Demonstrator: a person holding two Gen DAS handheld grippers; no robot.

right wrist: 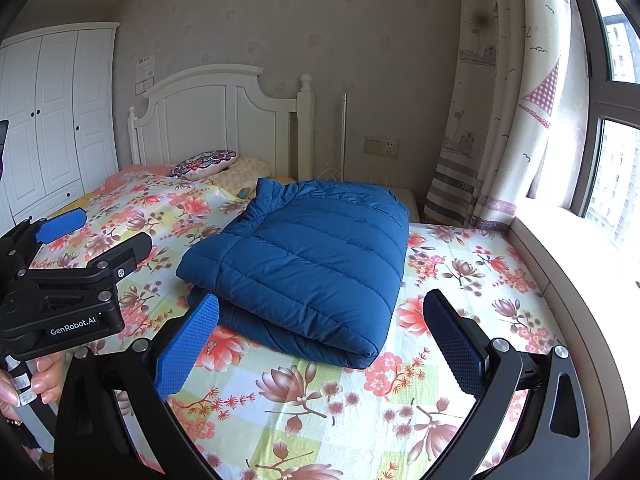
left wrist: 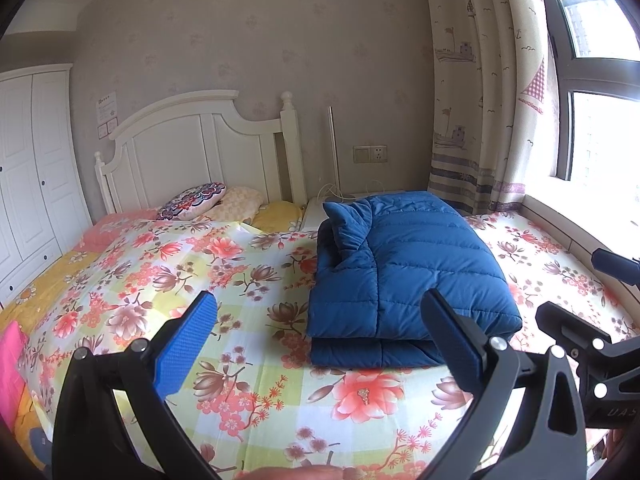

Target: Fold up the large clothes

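Observation:
A blue quilted down jacket lies folded into a thick rectangle on the floral bedsheet. It also shows in the right wrist view. My left gripper is open and empty, held above the sheet, in front and slightly left of the jacket. My right gripper is open and empty, just in front of the jacket's near folded edge. The left gripper also shows at the left of the right wrist view, apart from the jacket. Part of the right gripper's body shows at the right of the left wrist view.
Pillows lie by the white headboard. A white wardrobe stands on the left. A curtain and window sill border the bed on the right. A nightstand sits behind the jacket. A pink item lies at the bed's left edge.

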